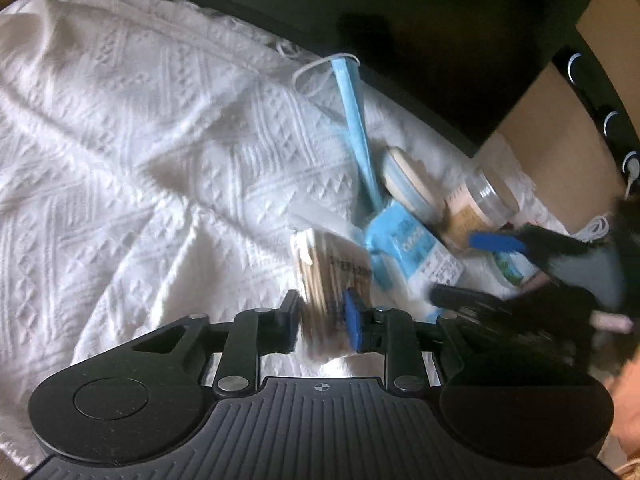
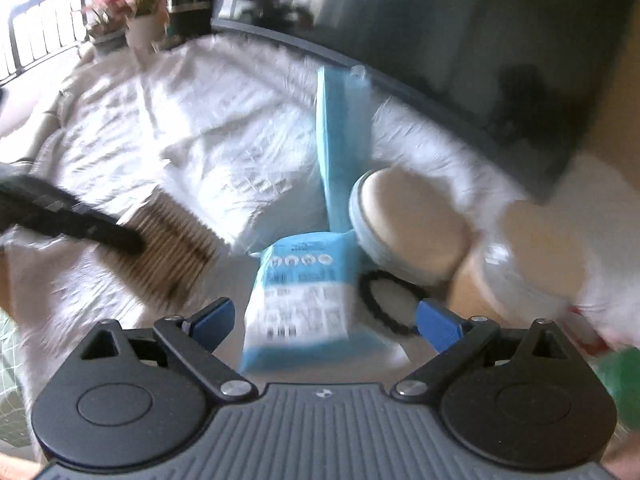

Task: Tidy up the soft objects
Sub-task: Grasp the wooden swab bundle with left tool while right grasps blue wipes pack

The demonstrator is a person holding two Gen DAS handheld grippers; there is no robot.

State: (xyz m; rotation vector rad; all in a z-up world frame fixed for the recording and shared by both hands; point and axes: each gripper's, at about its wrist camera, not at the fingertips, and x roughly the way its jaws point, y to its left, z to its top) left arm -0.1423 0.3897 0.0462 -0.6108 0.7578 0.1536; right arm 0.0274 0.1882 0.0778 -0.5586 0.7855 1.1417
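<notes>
Left wrist view: left tongs (image 1: pixel 322 318) clamp the cotton-swab pack (image 1: pixel 328 276), while right tongs (image 2: pixel 324 320), spread wide and empty, approach the blue packet (image 2: pixel 304 300), probably grasping it next.

left gripper (image 1: pixel 322 322) clamped, blue-padded fingers (image 1: pixel 353 318) drawn close together with a pack of cotton swabs (image 1: pixel 330 276) pinched between them, angled downward. seen from the right wrist view as a dark finger (image 2: pixel 72 210) crossing over that same pack. right gripper (image 2: pixel 324 322) spread wide, blue fingers (image 2: pixel 438 324) well apart, nothing between them gripped, hovering low and pointing forward past the swab pack's right side. in the left wrist view, showing to the right of the swab pack as black linkage with a blue finger tip (image 1: pixel 496 242). bare skin of a hand (image 1: pixel 626 404) at the right edge, behind the left gripper. both views blurred.
</notes>
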